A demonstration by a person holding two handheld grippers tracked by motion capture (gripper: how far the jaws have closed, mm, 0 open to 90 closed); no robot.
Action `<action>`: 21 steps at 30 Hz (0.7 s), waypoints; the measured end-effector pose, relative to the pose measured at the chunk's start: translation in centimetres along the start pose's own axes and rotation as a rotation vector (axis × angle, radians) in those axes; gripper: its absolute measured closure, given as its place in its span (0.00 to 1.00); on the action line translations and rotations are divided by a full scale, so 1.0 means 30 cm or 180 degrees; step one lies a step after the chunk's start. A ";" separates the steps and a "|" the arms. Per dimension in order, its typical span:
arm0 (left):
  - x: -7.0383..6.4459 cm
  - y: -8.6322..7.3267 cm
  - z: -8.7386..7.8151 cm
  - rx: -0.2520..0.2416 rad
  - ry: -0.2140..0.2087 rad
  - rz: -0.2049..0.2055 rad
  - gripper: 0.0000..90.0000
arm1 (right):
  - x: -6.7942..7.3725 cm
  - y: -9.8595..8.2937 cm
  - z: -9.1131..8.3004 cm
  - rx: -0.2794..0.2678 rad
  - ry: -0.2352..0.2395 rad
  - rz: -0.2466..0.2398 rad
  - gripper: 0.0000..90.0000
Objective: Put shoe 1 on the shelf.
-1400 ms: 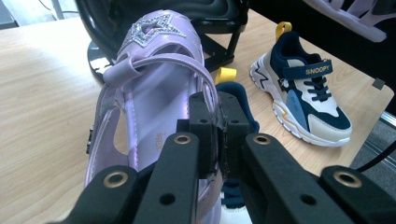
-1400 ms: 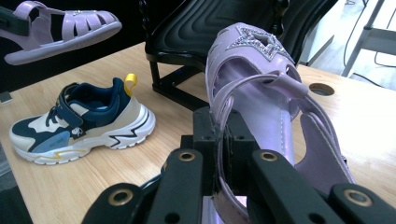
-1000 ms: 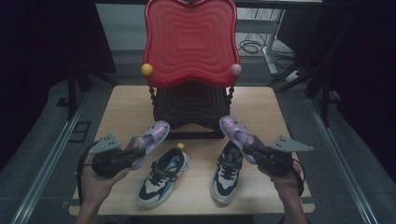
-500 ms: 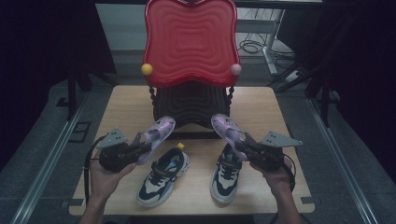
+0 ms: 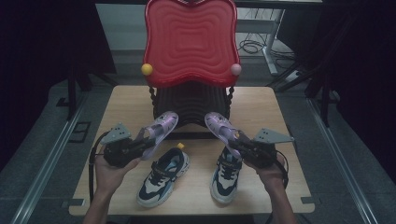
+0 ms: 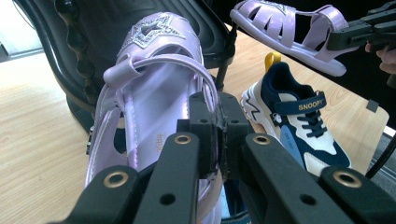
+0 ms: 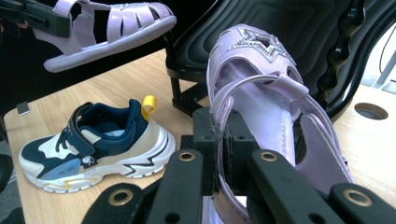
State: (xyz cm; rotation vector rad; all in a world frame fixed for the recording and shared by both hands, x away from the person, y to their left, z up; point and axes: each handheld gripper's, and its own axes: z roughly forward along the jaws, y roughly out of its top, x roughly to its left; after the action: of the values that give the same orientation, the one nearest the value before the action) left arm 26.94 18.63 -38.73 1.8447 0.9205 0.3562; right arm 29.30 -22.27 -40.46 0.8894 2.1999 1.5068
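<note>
Two lilac sandals with glitter stars are held above the table, toes toward the black seat. My left gripper is shut on the heel strap of the left sandal. My right gripper is shut on the heel strap of the right sandal. Each gripper view shows the other sandal held aloft by the opposite gripper.
Two navy and white sneakers stand on the wooden table below the sandals, toes toward me. A small chair with a red wavy back and black seat stands at the table's far middle.
Both grippers have carried their sandals forward and inward, toward the black seat and closer to each other. The sneakers have not moved.
</note>
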 end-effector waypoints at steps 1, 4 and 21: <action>0.000 0.002 0.004 -0.0005 -0.0001 0.0001 0.96 | 0.001 0.003 0.004 -0.0007 0.0000 0.0001 0.96; 0.004 0.009 0.015 -0.0020 -0.0007 -0.0009 0.96 | 0.003 0.012 0.015 -0.0008 0.0013 -0.0002 0.96; 0.017 0.067 0.084 -0.0149 0.0002 -0.0031 0.96 | -0.008 0.052 0.083 -0.0074 -0.0011 0.0059 0.96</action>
State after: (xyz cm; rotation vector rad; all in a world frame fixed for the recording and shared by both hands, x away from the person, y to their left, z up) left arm 29.69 16.94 -38.19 1.7970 0.9139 0.3693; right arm 31.40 -20.28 -40.00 0.9067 2.1730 1.5352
